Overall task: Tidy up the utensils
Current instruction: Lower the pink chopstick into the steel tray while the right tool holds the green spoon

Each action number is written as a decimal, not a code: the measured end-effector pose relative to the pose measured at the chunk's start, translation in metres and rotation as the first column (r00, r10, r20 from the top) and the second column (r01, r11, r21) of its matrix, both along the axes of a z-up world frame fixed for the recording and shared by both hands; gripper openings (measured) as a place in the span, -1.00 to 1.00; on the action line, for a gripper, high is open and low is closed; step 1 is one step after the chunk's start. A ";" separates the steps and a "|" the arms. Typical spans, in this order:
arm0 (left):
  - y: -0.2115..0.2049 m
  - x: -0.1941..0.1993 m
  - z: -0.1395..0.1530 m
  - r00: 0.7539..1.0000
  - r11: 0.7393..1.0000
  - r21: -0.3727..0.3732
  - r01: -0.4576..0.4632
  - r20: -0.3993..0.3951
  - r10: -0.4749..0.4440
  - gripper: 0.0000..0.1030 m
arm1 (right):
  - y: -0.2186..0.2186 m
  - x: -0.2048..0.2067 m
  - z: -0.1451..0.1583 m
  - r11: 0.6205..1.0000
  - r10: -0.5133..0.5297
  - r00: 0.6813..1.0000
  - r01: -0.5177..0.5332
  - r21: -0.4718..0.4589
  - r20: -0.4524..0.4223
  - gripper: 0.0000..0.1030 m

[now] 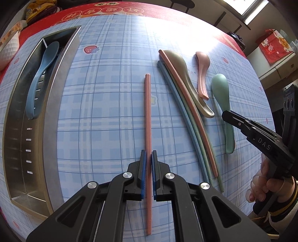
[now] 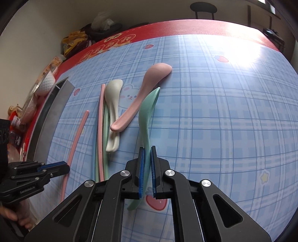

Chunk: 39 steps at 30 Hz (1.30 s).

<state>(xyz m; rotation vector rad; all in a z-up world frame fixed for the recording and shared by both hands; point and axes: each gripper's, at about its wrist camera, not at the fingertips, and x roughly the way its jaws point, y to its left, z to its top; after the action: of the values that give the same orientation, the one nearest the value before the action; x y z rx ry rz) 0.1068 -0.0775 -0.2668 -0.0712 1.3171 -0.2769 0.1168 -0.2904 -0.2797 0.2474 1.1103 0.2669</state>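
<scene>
My left gripper is shut on a single pink chopstick that lies lengthways on the blue plaid tablecloth. My right gripper is shut on the handle of a green spoon, also seen in the left wrist view. A steel utensil tray at the left holds a blue spoon. A bundle of pink, green and blue chopsticks lies beside a beige spoon and a pink spoon.
A white dimpled bowl stands beyond the tray's far end. Bags and clutter sit at the table's far left edge. A red cloth border runs along the far side.
</scene>
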 end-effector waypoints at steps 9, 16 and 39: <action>-0.008 0.003 0.000 1.000 0.999 0.025 0.023 0.010 -0.023 -0.88 | -0.003 -0.006 -0.001 0.999 -0.037 0.999 0.037 0.018 0.010 -0.87; 0.006 -0.002 0.005 1.000 0.999 -0.042 -0.011 0.025 0.012 -0.89 | -0.008 -0.012 0.007 0.995 -0.088 0.996 0.088 0.049 0.004 -0.87; 0.139 0.033 0.078 0.962 0.971 -0.103 -0.214 0.149 0.228 -0.89 | 0.000 -0.019 0.044 0.977 -0.155 0.987 0.147 0.155 0.043 -0.87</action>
<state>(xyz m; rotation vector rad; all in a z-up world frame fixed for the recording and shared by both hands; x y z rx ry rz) 0.1394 0.0614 -0.1889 -0.2624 1.1264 -0.1452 0.0983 -0.2904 -0.2352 0.4557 1.0119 0.2212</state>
